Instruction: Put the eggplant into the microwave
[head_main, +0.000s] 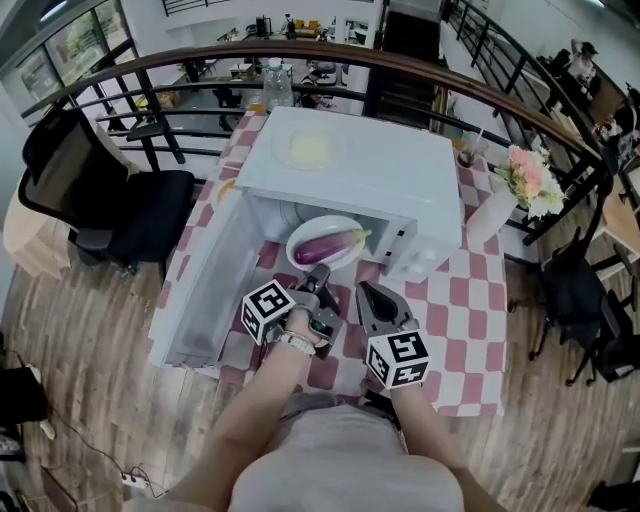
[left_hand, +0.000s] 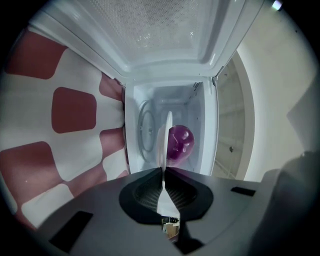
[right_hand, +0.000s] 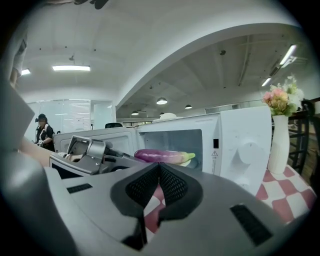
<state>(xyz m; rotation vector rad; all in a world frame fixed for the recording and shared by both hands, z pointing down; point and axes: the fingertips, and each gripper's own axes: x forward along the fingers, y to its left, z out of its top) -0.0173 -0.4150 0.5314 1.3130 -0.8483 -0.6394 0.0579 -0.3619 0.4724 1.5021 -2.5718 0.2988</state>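
Loading is the step in hand: the eggplant (head_main: 330, 245) lies lengthwise on a white plate (head_main: 318, 225) that is held at the mouth of the microwave (head_main: 370, 170), with the plate's far side under the microwave's roof and its near rim out in front of the opening. The door (head_main: 200, 290) hangs wide open on the microwave's left. The left gripper (left_hand: 164, 172) is clenched on the plate's near rim; its own view shows the thin white edge pinched between the 2 jaws, with the purple eggplant just beyond and the cavity's back wall behind that. The right gripper (right_hand: 159, 167) hangs in front of the microwave, just right of the plate, with its jaws closed together on nothing; only the checked tablecloth (head_main: 470, 310) shows through the slit. A vase of flowers (head_main: 490, 215) stands at the microwave's right side, well clear of the opening.

By my reading the task is close to done but not finished, since the plate is not yet resting on the cavity floor. The next move calls for carrying the plate level and deeper into the microwave, keeping it from tipping so the eggplant does not roll off, setting it down near the centre, then letting go of the rim and drawing the left gripper straight out. Closing the door may fall to either gripper
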